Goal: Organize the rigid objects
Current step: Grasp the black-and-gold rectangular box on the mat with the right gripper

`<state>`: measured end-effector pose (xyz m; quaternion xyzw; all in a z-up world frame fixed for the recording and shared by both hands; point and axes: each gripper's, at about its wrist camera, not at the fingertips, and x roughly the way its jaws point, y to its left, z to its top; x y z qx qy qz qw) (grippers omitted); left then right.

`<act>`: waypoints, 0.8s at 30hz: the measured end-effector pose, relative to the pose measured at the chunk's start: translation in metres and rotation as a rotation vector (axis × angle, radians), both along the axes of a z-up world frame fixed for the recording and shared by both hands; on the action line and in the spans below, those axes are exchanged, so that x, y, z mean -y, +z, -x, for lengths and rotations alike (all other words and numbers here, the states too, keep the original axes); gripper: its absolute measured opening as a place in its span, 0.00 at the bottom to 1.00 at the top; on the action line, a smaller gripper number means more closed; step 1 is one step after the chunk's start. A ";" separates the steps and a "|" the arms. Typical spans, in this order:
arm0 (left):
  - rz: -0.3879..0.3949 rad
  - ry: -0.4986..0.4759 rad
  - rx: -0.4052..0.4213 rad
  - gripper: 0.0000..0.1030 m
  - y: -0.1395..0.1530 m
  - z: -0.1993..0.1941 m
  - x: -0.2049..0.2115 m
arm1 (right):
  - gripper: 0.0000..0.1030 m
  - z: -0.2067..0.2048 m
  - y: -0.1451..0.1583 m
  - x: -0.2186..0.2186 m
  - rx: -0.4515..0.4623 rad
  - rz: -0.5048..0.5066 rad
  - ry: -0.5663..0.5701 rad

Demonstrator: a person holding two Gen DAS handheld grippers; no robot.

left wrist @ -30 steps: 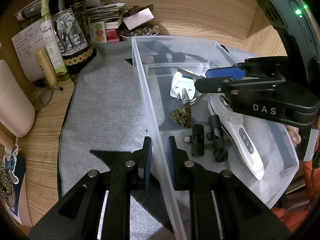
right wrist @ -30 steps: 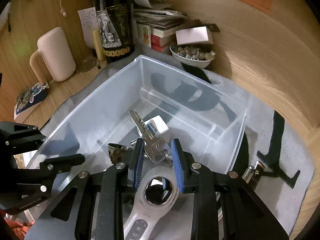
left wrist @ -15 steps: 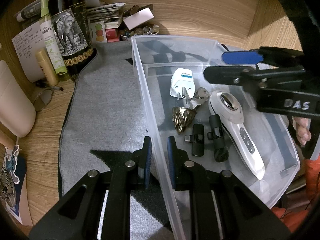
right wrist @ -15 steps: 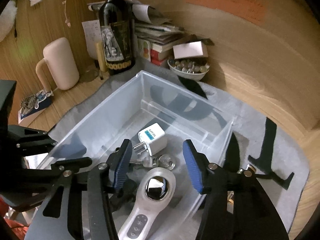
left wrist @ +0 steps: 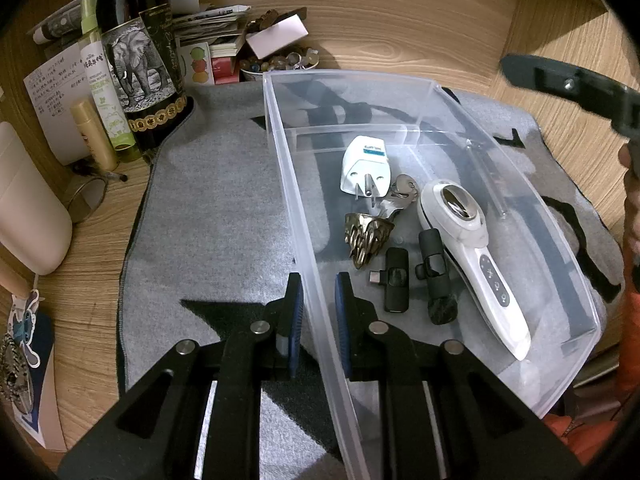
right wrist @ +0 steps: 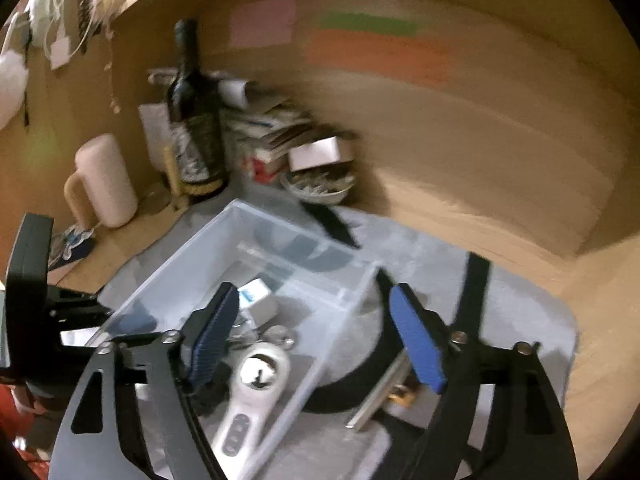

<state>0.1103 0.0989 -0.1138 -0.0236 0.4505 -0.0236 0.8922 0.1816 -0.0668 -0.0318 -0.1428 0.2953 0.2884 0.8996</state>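
We see the keys [left wrist: 400,190] lying in the clear bin [left wrist: 280,160], between the white plug adapter [left wrist: 364,164] and the white handheld device [left wrist: 460,216]. Our right gripper [right wrist: 316,336] is above the bin, its jaws opening with nothing between them; a second ago it pinched those keys. Our left gripper [left wrist: 318,300] is clamped on the bin's near wall, unmoved.

Clear plastic bin [left wrist: 420,96] on grey mat, with white plug adapter [left wrist: 366,164], keys [left wrist: 402,188], white handheld device [left wrist: 472,256] flat inside
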 end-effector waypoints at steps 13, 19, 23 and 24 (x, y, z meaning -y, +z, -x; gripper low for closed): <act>-0.001 0.001 -0.001 0.15 0.000 0.000 0.000 | 0.78 -0.030 -0.029 0.069 -0.076 0.026 -0.199; -0.004 0.001 -0.003 0.15 0.000 0.001 -0.002 | 0.78 -0.053 -0.072 0.078 -0.172 0.072 -0.247; -0.003 0.001 -0.002 0.15 0.000 0.001 -0.002 | 0.76 -0.065 -0.094 0.081 -0.234 0.097 -0.263; -0.003 0.001 -0.002 0.15 0.000 0.001 -0.003 | 0.76 -0.067 -0.098 0.081 -0.243 0.102 -0.265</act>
